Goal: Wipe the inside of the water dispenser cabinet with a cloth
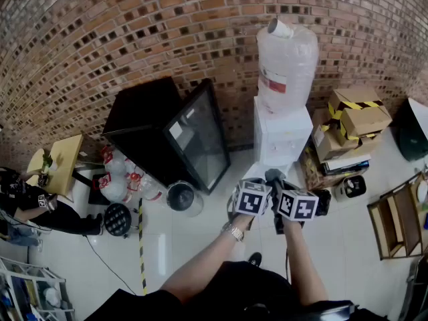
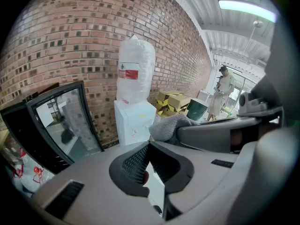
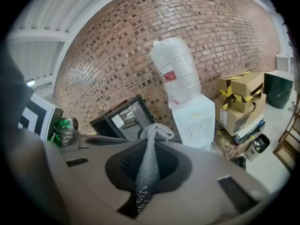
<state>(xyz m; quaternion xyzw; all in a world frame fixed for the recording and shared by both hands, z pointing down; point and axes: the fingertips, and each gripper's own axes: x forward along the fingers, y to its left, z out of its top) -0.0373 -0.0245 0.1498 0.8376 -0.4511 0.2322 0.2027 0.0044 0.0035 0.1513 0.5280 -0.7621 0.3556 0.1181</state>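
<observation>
Both tongs hang near the white plastic water dispenser (image 1: 281, 134), the right tongs (image 3: 149, 168) pinching a grey knitted cloth (image 3: 153, 137), the left tongs (image 2: 149, 159) pressed together empty, best used first to get its cabinet accessible.

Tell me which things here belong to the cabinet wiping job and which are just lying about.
Job: cloth, held in the right gripper; water dispenser.
Lying about: black glass-door fridge; cardboard boxes; bottles on the floor.
</observation>
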